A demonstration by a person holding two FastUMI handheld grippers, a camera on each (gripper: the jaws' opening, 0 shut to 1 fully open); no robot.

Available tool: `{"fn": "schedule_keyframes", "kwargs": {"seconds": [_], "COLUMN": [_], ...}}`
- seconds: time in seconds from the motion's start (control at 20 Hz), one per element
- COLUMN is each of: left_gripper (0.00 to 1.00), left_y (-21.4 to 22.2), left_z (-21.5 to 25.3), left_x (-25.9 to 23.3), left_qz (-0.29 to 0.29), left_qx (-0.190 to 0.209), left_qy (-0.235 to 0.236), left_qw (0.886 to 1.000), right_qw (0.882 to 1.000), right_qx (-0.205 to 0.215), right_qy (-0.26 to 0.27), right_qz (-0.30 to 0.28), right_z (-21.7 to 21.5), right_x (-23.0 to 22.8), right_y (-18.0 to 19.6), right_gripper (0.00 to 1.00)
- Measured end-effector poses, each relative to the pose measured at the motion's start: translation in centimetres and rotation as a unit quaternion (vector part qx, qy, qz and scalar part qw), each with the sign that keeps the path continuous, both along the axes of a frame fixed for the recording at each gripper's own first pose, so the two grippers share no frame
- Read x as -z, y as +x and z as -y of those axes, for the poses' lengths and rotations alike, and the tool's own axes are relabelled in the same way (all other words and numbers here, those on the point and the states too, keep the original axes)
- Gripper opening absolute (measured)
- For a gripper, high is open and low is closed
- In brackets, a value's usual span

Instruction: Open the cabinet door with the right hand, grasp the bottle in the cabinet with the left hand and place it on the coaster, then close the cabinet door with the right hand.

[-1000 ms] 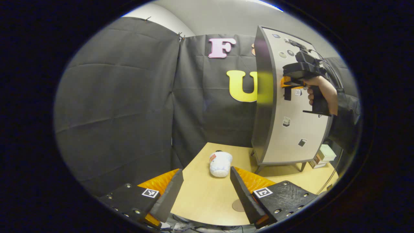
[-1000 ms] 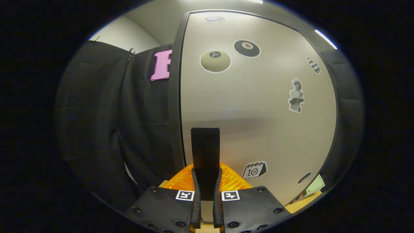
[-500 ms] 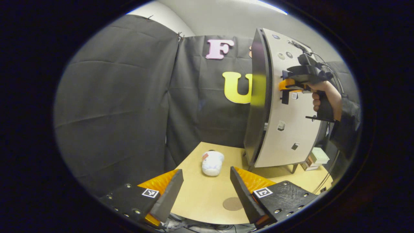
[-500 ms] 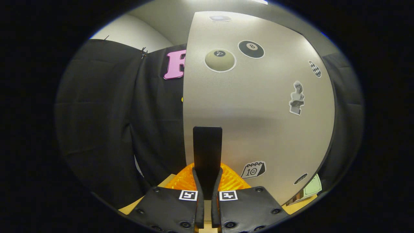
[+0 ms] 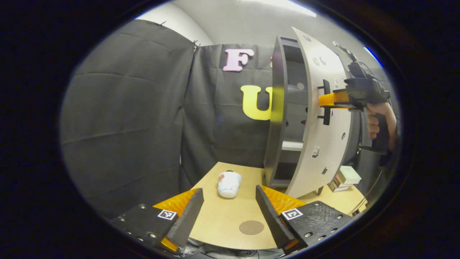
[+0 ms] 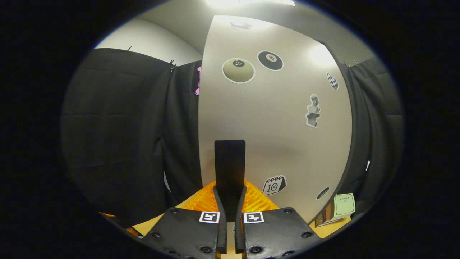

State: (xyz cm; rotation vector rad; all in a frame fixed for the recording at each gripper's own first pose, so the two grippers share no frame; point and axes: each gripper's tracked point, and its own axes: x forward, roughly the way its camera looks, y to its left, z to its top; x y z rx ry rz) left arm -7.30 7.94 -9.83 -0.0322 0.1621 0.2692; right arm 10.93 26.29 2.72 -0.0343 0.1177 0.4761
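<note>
Step 1 underway: right gripper (image 6: 230, 201) clamped on the door handle (image 6: 230, 169), both fingers pressing it, cabinet door (image 6: 273, 118) partly swung open. In the left gripper view the cabinet (image 5: 278, 118) sits at 2 o'clock; interior shelf visible, bottle can't be made out inside. Left gripper (image 5: 228, 212) fingers apart, empty, hovering over the table (image 5: 222, 216). Coaster (image 5: 251, 227) at 6 o'clock between its fingers; white plush toy (image 5: 228, 183) just beyond. Next, likely: swing door wider, then left reaches toward 2 o'clock into the cabinet.
</note>
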Motion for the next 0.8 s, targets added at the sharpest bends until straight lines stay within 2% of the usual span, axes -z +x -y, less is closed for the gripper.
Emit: {"fn": "schedule_keyframes", "kwargs": {"seconds": [0.05,0.25,0.3,0.4,0.8], "left_gripper": [0.90,0.90,0.90,0.89,0.89], "left_y": [0.2,0.9,1.1,1.3,4.2], "left_z": [0.5,3.2,3.8,5.0,9.1], "left_x": [-0.1,-0.9,-1.2,-1.2,-1.2], "left_qz": [0.000,0.004,0.006,0.008,0.001], "left_qx": [0.003,0.022,0.027,0.037,0.086], "left_qy": [0.002,0.004,0.005,0.007,0.001], "left_qw": [1.000,1.000,1.000,0.999,0.996], "right_qw": [1.000,1.000,1.000,1.000,1.000], "right_qx": [-0.003,-0.015,-0.014,-0.010,0.018], "right_qy": [0.001,0.002,0.002,0.000,0.012], "right_qz": [0.002,-0.006,-0.005,-0.003,-0.010], "right_z": [0.3,1.4,1.6,2.1,4.0], "right_x": [0.0,-0.3,-0.2,-0.2,-0.4], "right_y": [-0.3,-0.9,-0.9,-1.0,-1.8], "right_gripper": [0.11,0.10,0.07,0.10,0.10]}}
